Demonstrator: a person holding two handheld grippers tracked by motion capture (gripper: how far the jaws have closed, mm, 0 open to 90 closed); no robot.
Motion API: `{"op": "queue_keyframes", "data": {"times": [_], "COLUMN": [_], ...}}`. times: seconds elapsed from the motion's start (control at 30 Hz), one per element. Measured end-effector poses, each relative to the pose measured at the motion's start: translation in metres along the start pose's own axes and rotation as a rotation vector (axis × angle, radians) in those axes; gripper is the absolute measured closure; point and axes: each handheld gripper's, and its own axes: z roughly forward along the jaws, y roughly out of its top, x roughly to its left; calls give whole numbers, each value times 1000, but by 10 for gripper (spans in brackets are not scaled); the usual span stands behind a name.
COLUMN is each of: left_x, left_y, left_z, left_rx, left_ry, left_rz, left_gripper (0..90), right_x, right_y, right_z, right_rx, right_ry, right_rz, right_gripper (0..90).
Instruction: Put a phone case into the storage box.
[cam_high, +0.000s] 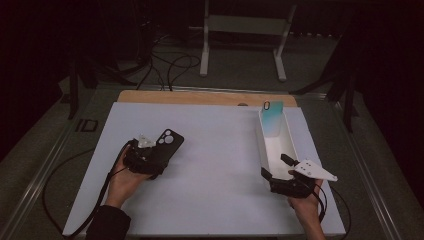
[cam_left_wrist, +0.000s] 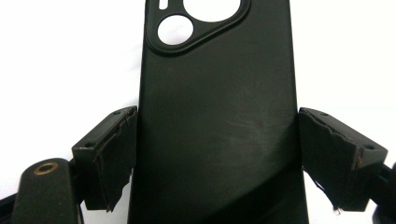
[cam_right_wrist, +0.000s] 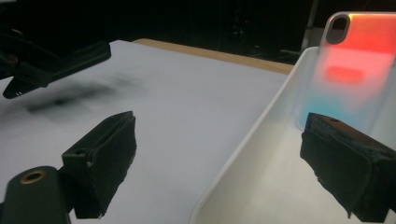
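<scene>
While the left claw (cam_high: 150, 161) is gripping a black case (cam_left_wrist: 217, 121) by its long edges, both pads pressing against the sides, the right claw (cam_high: 280, 167) is hanging wide open over the near end of a white tray (cam_high: 289, 142), touching nothing. The black case is matte and smooth, with rounded camera cutouts at its far end, and it is sitting low over the white desk (cam_high: 215, 165) at the left. A second case (cam_high: 272, 120), glossy and shading from pink to teal, is leaning upright against the tray's far wall. The black case's near end is running out of the left gripper view. The right claw's frayed pads (cam_right_wrist: 109, 154) are straddling the tray's near-left rim.
</scene>
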Motion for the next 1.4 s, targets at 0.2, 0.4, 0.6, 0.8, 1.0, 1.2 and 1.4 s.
{"op": "queue_keyframes", "data": {"times": [0.2,0.4,0.6,0.8,1.0,1.2,1.4], "left_x": [-6,-11,-18,-27,-38,-52,-64], "left_y": [7,13,18,25,33,40,44], "left_z": [-10,-19,-24,-24,-25,-22,-20], "left_rx": [-39,-71,-105,-112,-129,-138,-148], "left_ry": [1,12,3,-20,-31,-48,-69], "left_rz": [20,39,60,86,119,153,183], "left_gripper": [164,164,163,162,162,161,161], "right_x": [-4,-9,-10,-7,-4,1,6], "right_y": [5,12,17,25,34,43,51], "right_z": [2,5,11,16,23,30,37], "right_rx": [19,24,51,43,54,69,70], "right_ry": [36,59,81,96,126,146,173], "right_rz": [54,102,105,99,106,100,116], "right_gripper": [105,105,104,97,97,97,97]}}
